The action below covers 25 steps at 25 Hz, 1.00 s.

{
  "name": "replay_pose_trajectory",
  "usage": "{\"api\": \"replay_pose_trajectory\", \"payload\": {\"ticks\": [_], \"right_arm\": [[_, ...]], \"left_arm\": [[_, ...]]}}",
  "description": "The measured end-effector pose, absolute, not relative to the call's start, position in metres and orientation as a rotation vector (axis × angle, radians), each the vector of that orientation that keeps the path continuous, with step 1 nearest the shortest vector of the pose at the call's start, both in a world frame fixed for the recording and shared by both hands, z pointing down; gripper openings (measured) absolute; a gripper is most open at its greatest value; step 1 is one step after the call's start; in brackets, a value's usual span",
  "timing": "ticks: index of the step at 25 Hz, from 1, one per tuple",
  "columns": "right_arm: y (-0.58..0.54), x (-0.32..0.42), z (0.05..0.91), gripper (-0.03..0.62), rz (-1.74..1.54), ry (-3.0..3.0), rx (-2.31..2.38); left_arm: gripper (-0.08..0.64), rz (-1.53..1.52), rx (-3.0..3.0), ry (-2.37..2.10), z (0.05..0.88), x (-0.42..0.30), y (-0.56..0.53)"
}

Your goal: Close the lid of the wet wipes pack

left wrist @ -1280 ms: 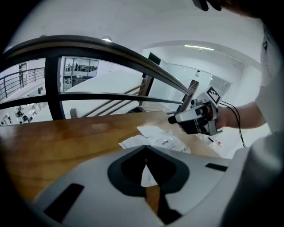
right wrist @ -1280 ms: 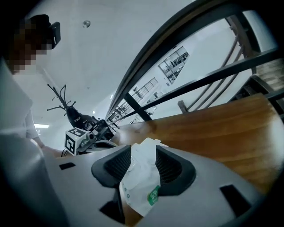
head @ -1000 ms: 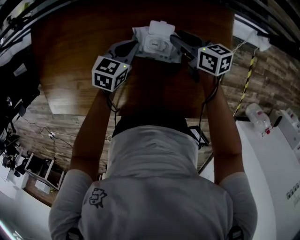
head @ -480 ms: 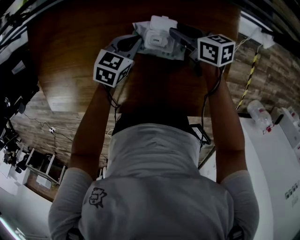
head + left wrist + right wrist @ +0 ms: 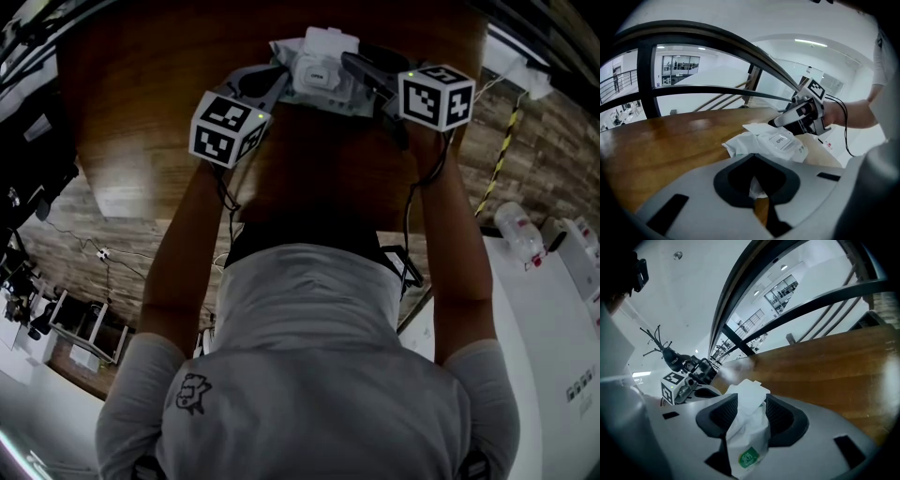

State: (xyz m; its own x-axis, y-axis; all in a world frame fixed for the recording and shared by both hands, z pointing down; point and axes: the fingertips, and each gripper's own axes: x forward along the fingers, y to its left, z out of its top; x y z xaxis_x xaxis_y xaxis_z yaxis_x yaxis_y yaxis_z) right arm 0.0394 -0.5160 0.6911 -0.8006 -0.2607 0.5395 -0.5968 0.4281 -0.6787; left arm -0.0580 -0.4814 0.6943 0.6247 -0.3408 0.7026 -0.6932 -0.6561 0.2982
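Note:
The white wet wipes pack [image 5: 319,77] lies at the far side of the brown table [image 5: 141,112], its flip lid [image 5: 328,42] standing up. My left gripper [image 5: 267,92] is shut on the pack's left end; a bit of white film [image 5: 754,187] shows in its closed jaws. The pack [image 5: 771,143] stretches away from it, with the raised lid [image 5: 757,127] behind. My right gripper [image 5: 361,70] grips the right end. The crumpled end with a green logo [image 5: 749,458] sits pinched between its pads, whose jaws are opening slightly. The lid [image 5: 750,392] rises beyond them.
A dark metal railing [image 5: 717,89] runs past the table's far edge. The left gripper's marker cube [image 5: 671,386] faces the right gripper across the pack. A white counter with a plastic bottle [image 5: 517,234] stands at the right. Wood floor lies below the table's near edge.
Both grippers and the pack sit slightly higher in the head view. The lid stays up and both grips hold.

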Motion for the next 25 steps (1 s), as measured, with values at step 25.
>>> {"api": "replay_pose_trajectory", "payload": {"ticks": [25], "right_arm": [[-0.499, 0.043, 0.634, 0.173, 1.378, -2.474, 0.818]], "left_arm": [[0.014, 0.82, 2.232, -0.842, 0.694, -0.056, -0.48]]}}
